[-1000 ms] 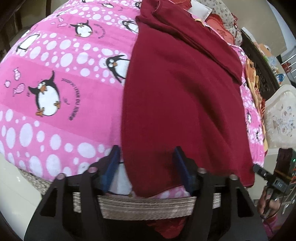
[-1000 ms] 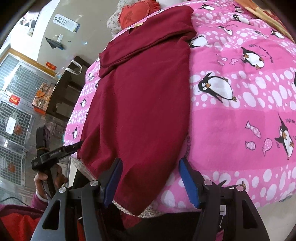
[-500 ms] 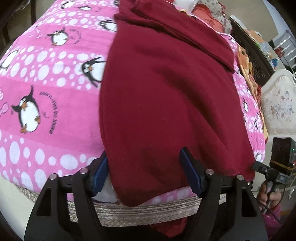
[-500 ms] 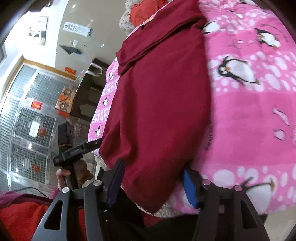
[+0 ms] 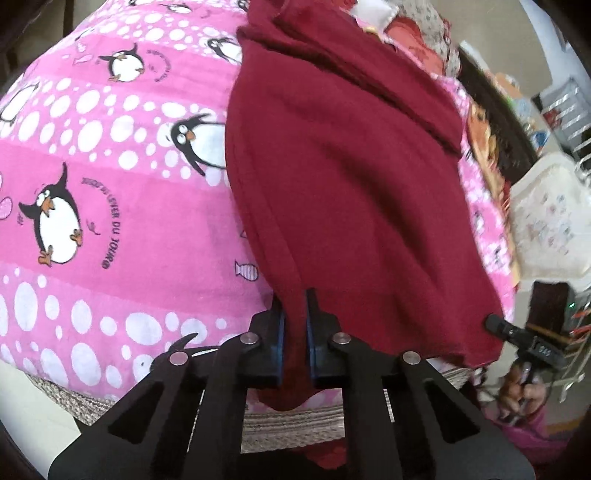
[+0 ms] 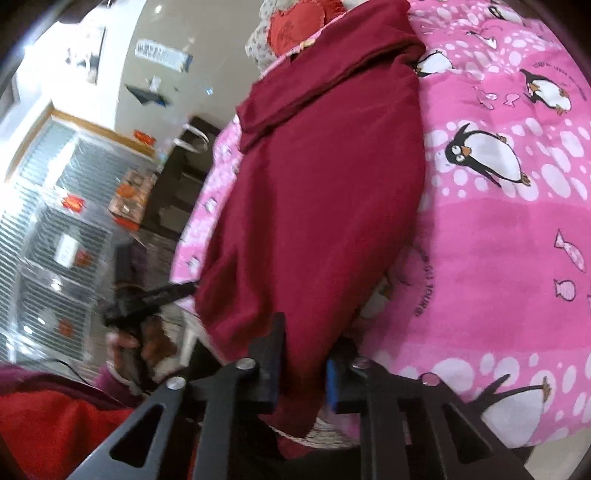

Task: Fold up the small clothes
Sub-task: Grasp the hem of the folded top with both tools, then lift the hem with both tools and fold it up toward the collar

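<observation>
The left gripper (image 5: pixel 294 332) is clamped on the near hem of the maroon garment (image 5: pixel 347 177), which lies lengthwise on the pink penguin blanket (image 5: pixel 110 206). The right gripper (image 6: pixel 304 363) pinches the same hem (opposite corner). Behind, a red embroidered cushion (image 6: pixel 295 27); beneath, a woven mat edge (image 5: pixel 288 424).

A dark red knit garment (image 5: pixel 351 192) lies lengthwise on the bed, stretching straight ahead and away from both sets of jaws. Its far end carries a folded-over band running across it. The near hem is gathered: one corner bunches between the left jaws, the other between the right jaws, and a short tongue of cloth (image 6: pixel 295 417) hangs below them.
</observation>
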### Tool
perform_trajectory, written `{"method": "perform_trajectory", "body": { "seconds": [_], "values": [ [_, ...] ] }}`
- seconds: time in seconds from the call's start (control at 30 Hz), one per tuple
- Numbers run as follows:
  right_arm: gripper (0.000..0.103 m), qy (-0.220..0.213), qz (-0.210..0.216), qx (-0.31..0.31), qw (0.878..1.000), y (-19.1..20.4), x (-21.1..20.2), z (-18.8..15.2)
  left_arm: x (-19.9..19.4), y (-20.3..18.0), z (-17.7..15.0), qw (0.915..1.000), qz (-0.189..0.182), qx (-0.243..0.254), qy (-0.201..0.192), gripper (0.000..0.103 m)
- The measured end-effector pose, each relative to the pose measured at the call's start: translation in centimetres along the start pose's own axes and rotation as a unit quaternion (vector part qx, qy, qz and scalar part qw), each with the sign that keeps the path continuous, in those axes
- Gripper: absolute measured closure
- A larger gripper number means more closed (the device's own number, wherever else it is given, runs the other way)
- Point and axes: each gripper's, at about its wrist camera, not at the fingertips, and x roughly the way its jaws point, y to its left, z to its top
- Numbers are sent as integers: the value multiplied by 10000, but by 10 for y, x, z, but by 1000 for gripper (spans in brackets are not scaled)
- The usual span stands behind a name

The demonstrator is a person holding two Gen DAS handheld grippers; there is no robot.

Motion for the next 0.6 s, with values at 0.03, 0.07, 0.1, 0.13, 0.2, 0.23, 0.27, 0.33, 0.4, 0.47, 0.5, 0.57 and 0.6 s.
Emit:
{"method": "perform_trajectory", "body": {
  "seconds": [0.03,0.07,0.1,0.13,0.2,0.23,0.27,0.33,0.4,0.47,0.5,0.57,0.6],
  "values": [
    [89,-112,85,15,9999,2,-5,3,-8,2,2,9999,-112,-53,-77,96],
    [89,-233,154,14,9996,4,-11,6,-17,3,3,9996,-193,-72,-196,96],
    [89,-331,223,33,9992,5,-15,8,-25,2,5,9992,-224,-56,-332,96],
    [90,-438,307,62,9985,6,-20,12,-35,1,7,9986,-224,-28,-485,96],
    [90,-613,421,28,9972,11,-30,22,-50,1,14,9969,-267,-40,-734,96],
    [90,-698,450,-29,9965,14,-33,29,-55,0,17,9962,-304,-52,-817,96],
    [90,-775,515,-69,9956,17,-36,35,-59,0,22,9954,-364,-61,-887,96],
    [90,-883,645,-88,9940,19,-38,48,-62,-1,34,9942,-462,-105,-969,97],
    [90,-1035,710,-134,9920,22,-40,66,-61,-5,51,9930,-573,-107,-1023,97],
    [90,-1167,709,-209,9904,25,-41,85,-60,-11,68,9923,-577,-43,-1092,97],
    [90,-1227,698,-240,9897,27,-41,96,-60,-15,76,9918,-584,12,-1140,97],
    [90,-1308,658,-338,9886,27,-42,116,-61,-20,95,9902,-566,113,-1274,96],
    [90,-1359,597,-382,9882,27,-42,128,-61,-22,106,9892,-558,144,-1348,96]
  ]
}}
